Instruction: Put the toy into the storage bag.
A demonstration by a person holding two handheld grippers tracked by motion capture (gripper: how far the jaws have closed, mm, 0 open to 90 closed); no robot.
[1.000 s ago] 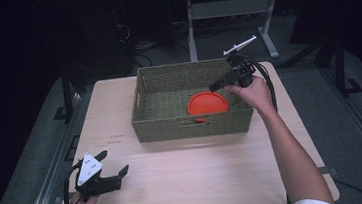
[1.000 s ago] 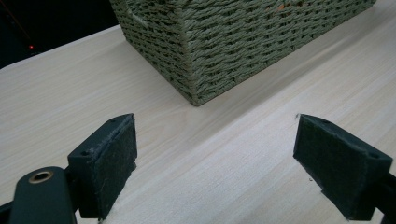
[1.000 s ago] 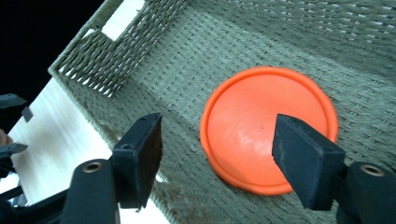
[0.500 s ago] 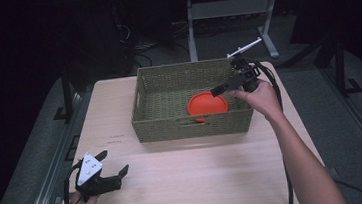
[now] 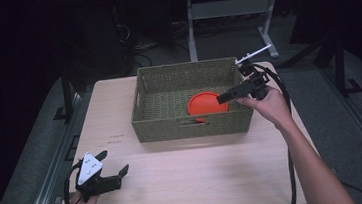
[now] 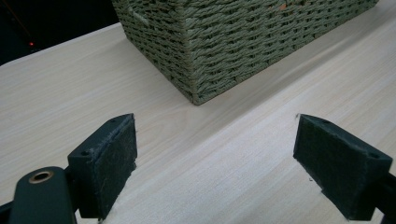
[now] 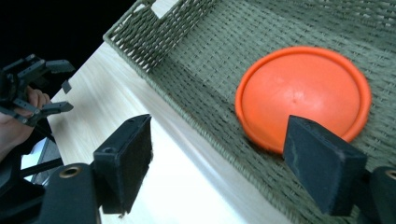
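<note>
The right gripper (image 5: 226, 96) hangs over the right end of the olive-green woven basket (image 5: 186, 69), its black padded jaws spread wide with nothing between them; they have just been opening. The round orange plastic plate (image 5: 207, 103) lies upside down and flat on the basket floor, towards the right and near the front wall, and the jaws stand apart from it. The step in hand looks like the release and retreat: the plate seems set down and the hand should now leave cleanly.

To do that well, keep the jaws wide and lift them above the basket's rim before swinging away, so that neither pad (image 7: 322, 163) catches the plate's raised edge or drags along the weave. Draw back towards the right side of the pale wooden table (image 5: 191, 181), and mind the trailing cable so it does not hook the basket corner.

The left gripper (image 5: 113, 175) rests low at the table's near-left corner, jaws open and empty, well apart from the basket; it can stay there.
</note>
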